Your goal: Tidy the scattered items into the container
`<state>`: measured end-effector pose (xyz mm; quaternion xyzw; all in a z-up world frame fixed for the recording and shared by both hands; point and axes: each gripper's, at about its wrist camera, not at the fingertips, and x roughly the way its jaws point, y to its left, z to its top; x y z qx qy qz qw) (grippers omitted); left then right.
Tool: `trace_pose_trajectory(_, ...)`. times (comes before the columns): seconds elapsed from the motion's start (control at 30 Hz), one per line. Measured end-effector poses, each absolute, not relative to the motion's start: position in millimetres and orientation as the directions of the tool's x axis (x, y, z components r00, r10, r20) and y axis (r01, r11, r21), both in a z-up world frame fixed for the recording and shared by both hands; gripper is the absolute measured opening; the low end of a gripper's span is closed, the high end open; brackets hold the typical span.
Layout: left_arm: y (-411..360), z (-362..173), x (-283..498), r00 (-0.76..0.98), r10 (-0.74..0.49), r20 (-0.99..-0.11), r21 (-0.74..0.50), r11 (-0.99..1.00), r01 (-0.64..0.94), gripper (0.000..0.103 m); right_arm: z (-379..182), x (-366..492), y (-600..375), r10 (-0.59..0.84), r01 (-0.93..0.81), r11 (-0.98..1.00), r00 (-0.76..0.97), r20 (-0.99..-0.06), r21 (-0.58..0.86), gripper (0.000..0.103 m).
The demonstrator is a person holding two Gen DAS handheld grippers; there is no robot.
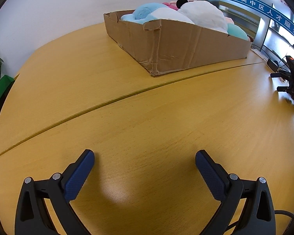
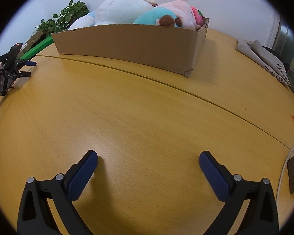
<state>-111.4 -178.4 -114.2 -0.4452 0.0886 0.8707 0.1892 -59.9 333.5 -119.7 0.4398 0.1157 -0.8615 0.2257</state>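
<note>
Both grippers, left and right, spread wide, holding nothing, tilted down over bare table. Box ahead, well apart, long axis slanting away, heaped with plush toys; neither clearly nearer.

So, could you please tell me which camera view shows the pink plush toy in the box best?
The right wrist view: the pink plush toy lies in plain sight above the cardboard box wall, at its right end. In the left wrist view only a pink sliver shows behind the white plush.
</note>
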Motion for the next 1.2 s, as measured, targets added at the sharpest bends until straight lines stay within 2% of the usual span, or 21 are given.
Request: trace_pose_trajectory(1.2, -178.4, -116.0, -111.6, -0.537, 0.249, -0.806, -0.013, -0.915, -0.404, 0.103, -119.7, -59.0, 334.4, -0.286, 0.492, -0.871, -0.513, -0.81, -0.004, 0.103)
